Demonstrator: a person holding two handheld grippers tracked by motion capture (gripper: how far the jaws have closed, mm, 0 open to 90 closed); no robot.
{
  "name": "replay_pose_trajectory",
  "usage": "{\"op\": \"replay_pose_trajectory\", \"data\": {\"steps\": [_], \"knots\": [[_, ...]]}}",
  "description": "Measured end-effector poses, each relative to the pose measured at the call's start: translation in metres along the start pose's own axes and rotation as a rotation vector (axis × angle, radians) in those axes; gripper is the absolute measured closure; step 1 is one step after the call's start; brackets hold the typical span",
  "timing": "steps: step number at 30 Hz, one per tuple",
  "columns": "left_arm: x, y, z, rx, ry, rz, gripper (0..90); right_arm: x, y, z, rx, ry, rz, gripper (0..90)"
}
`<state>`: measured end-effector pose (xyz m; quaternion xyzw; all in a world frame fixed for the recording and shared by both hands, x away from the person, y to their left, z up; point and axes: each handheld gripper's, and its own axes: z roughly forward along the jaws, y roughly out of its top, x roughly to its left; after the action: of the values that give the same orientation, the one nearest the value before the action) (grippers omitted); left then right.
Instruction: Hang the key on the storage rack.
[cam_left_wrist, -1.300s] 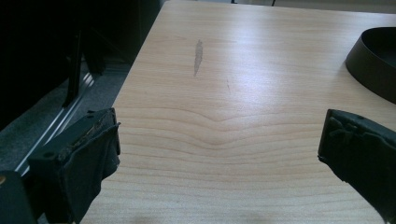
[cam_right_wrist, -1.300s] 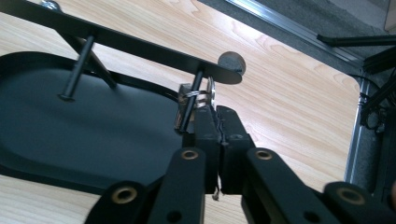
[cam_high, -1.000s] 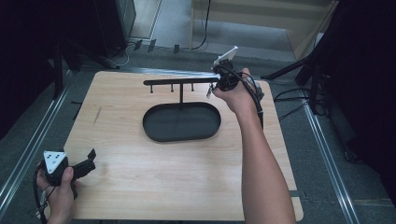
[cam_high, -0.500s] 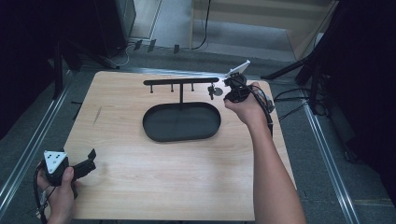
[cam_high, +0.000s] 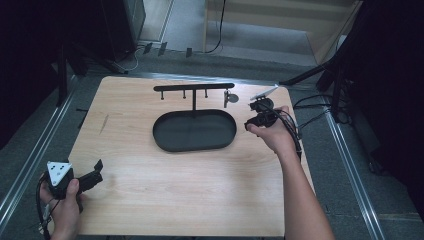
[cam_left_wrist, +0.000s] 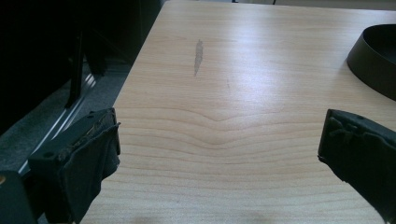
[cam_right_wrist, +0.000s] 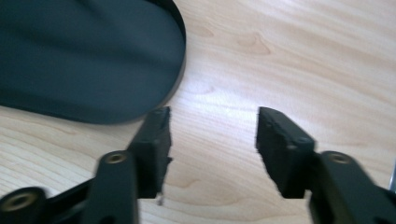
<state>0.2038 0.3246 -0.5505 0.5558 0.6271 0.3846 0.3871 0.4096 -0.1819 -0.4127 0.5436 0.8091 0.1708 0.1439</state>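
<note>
A black oval tray (cam_high: 194, 145) lies mid-table, and a black T-shaped rack (cam_high: 194, 87) with small hooks rises from its far rim. A small round silvery piece (cam_high: 231, 97) hangs at the rack's right end. My right gripper (cam_high: 251, 121) hovers just right of the tray, tilted down at the wood. In the right gripper view it (cam_right_wrist: 212, 135) is open with nothing between its fingers, and the tray (cam_right_wrist: 84, 56) sits at the upper left. My left gripper (cam_high: 97, 171) rests near the front left corner, open (cam_left_wrist: 219, 154) and holding nothing.
The wooden table (cam_high: 190, 200) has a dark scuff mark (cam_left_wrist: 198, 56) toward its left side. Metal rails run along both sides of the table, and cables lie on the floor to the right. The tray's edge (cam_left_wrist: 373, 60) appears at the right of the left gripper view.
My right gripper has pulled back from the rack's right end toward me and now sits beside the tray. The silvery piece stays hanging on the rack. The left gripper has not moved.
</note>
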Motion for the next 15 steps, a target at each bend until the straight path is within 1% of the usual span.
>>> {"op": "replay_pose_trajectory", "data": {"steps": [1,3,4,6,7,8,10,11,12,13,14,15], "knots": [[0.000,0.000,0.000,0.000,0.000,0.000,0.0,-0.002,-0.005,0.000,-0.005,0.005,0.005,37.7],[0.000,0.000,0.000,-0.001,0.001,0.001,0.0,-0.005,-0.015,0.002,-0.005,0.008,-0.010,32.2],[0.000,0.000,0.000,-0.001,0.001,0.001,0.0,-0.007,-0.020,0.004,-0.005,0.002,-0.021,28.6],[0.000,0.000,0.000,-0.001,0.002,0.002,0.0,-0.011,-0.031,0.007,-0.001,-0.014,-0.019,22.4],[0.000,0.000,0.000,-0.002,0.003,0.002,0.0,-0.016,-0.042,0.009,0.004,-0.022,0.003,16.2],[0.000,0.000,0.000,-0.002,0.003,0.002,0.0,-0.016,-0.042,0.009,0.004,-0.022,0.003,16.2],[0.000,0.000,0.000,-0.002,0.004,0.002,0.0,-0.022,-0.053,0.011,-0.003,-0.020,0.025,13.3],[0.000,0.000,0.000,-0.003,0.004,0.001,0.0,-0.024,-0.059,0.011,-0.003,-0.020,0.046,12.0],[0.000,0.000,0.000,-0.003,0.004,0.001,0.0,-0.027,-0.066,0.012,-0.005,-0.016,0.059,9.0],[0.000,0.000,0.000,-0.003,0.004,0.002,0.0,-0.030,-0.072,0.014,-0.005,-0.006,0.071,6.0],[0.000,0.000,0.000,-0.005,0.000,0.003,0.0,-0.034,-0.085,0.017,-0.003,0.025,0.096,0.8],[0.000,0.000,0.000,-0.005,0.000,0.003,0.0,-0.034,-0.085,0.017,-0.003,0.025,0.096,0.8]]}}
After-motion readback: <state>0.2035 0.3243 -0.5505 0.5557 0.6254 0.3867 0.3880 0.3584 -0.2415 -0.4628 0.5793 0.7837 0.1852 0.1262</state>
